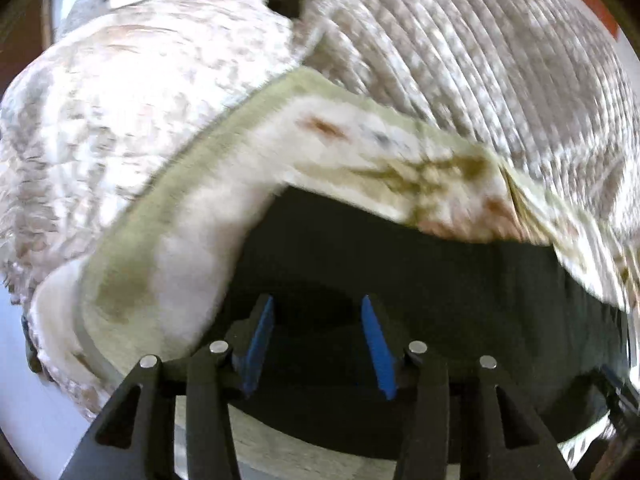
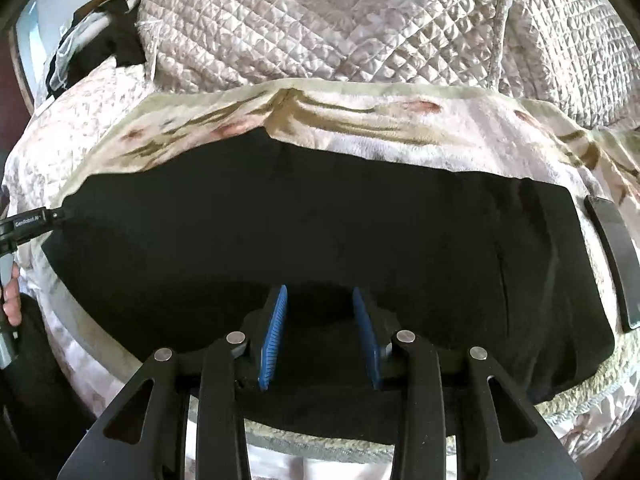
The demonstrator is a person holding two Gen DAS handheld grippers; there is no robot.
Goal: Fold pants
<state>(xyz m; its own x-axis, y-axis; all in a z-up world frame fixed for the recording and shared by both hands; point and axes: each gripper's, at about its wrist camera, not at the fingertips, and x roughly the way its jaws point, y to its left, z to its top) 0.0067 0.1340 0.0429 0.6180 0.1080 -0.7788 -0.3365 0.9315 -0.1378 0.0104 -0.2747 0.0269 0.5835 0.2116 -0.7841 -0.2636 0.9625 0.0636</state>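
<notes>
The black pants point(image 2: 280, 220) lie spread flat across a cream blanket on a bed. In the right wrist view my right gripper point(image 2: 319, 289) is low over their near edge. Its blue pads point(image 2: 274, 336) stand apart with black cloth between them, and I cannot make out whether they press on it. My left gripper point(image 2: 60, 213) shows at the left edge, its tip at the pants' far left corner, with a hand point(image 2: 12, 300) behind it. The blurred left wrist view has the left gripper point(image 1: 318, 300) open over the pants point(image 1: 400, 260), nothing pinched.
A cream blanket with a green border point(image 2: 360, 120) lies under the pants, on a quilted bedspread point(image 2: 320, 20). A dark flat phone-like slab point(image 2: 612, 256) rests just right of the pants. Black clothing point(image 2: 100, 48) is piled at the bed's far left.
</notes>
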